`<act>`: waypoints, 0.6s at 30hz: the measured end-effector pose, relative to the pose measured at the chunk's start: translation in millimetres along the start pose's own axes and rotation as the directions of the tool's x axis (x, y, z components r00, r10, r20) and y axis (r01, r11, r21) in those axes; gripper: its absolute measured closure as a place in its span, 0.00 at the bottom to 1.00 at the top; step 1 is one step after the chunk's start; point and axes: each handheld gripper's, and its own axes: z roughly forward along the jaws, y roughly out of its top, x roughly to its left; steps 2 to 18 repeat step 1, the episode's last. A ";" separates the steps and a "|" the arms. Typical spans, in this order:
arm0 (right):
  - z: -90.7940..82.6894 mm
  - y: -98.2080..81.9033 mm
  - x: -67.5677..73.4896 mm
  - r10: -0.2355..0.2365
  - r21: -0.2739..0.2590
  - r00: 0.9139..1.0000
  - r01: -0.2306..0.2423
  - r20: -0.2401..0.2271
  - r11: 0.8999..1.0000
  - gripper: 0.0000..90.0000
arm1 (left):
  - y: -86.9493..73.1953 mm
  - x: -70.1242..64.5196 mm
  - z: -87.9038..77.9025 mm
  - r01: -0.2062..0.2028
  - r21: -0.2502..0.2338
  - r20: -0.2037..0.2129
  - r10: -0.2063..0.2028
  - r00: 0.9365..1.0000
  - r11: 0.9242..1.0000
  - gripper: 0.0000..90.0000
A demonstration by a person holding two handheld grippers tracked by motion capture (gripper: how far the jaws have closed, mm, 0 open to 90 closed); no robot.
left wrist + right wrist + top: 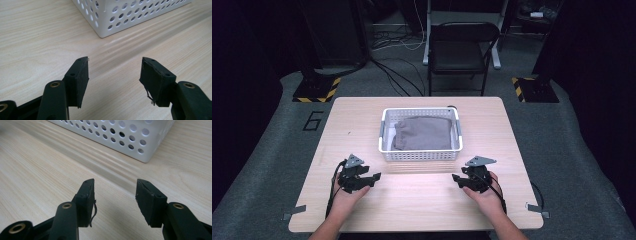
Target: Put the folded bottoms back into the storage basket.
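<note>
The left gripper (113, 68) hangs low over the pale wooden bench (37, 42), its two black jaws standing apart with only bare wood grain between them. Ahead of them, a corner of the white perforated basket (117, 17) rests on the bench, well clear of the jaws.

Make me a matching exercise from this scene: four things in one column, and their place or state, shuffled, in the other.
Things:
1. white basket
2. grey cloth
3. left gripper
4. black chair

Places or states:
A. on the floor beyond the table
B. folded inside the basket
C. open, nothing between its jaws
D. on the table's middle, towards the far edge

Pairs: 1-D, 2-B, 3-C, 4-A
</note>
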 end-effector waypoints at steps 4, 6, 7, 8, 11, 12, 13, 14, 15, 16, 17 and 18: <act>-0.4 -0.3 0.1 0.005 0.002 1.000 -0.005 0.001 1.000 0.54 | 0.5 0.1 -0.1 0.003 -0.005 -0.001 -0.003 1.000 1.000 0.44; -0.4 -0.3 0.1 0.005 0.002 1.000 -0.005 0.001 1.000 0.54 | 0.5 0.1 -0.1 0.003 -0.005 -0.001 -0.003 1.000 1.000 0.44; -0.4 -0.3 0.1 0.005 0.002 1.000 -0.005 0.001 1.000 0.54 | 0.5 0.1 -0.1 0.003 -0.005 -0.001 -0.003 1.000 1.000 0.44; -0.4 -0.3 0.1 0.005 0.002 1.000 -0.005 0.001 1.000 0.54 | 0.5 0.1 -0.1 0.003 -0.005 -0.001 -0.003 1.000 1.000 0.44; -0.4 -0.3 0.1 0.005 0.002 1.000 -0.005 0.001 1.000 0.54 | 0.5 0.1 -0.1 0.003 -0.005 -0.001 -0.003 1.000 1.000 0.44; -0.4 -0.3 0.1 0.005 0.002 1.000 -0.005 0.001 1.000 0.54 | 0.5 0.1 -0.1 0.003 -0.005 -0.001 -0.003 1.000 1.000 0.44; -0.4 -0.3 0.1 0.005 0.002 1.000 -0.005 0.001 1.000 0.54 | 0.5 0.1 -0.1 0.003 -0.005 -0.001 -0.003 1.000 1.000 0.44; -0.4 -0.3 0.1 0.005 0.002 1.000 -0.005 0.001 1.000 0.54 | 0.5 0.1 -0.1 0.003 -0.005 -0.001 -0.003 1.000 1.000 0.44; -0.4 -0.3 0.1 0.005 0.002 1.000 -0.005 0.001 1.000 0.54 | 0.5 0.1 -0.1 0.003 -0.005 -0.001 -0.003 1.000 1.000 0.44; -0.4 -0.3 0.1 0.005 0.002 1.000 -0.005 0.001 1.000 0.54 | 0.5 0.1 -0.1 0.003 -0.005 -0.001 -0.003 1.000 1.000 0.44; -0.4 -0.3 0.1 0.005 0.002 1.000 -0.005 0.001 1.000 0.54 | 0.5 0.1 -0.1 0.003 -0.005 -0.001 -0.003 1.000 1.000 0.44; -0.4 -0.3 0.1 0.005 0.002 1.000 -0.005 0.001 1.000 0.54 | 0.5 0.1 -0.1 0.003 -0.005 -0.001 -0.003 1.000 1.000 0.44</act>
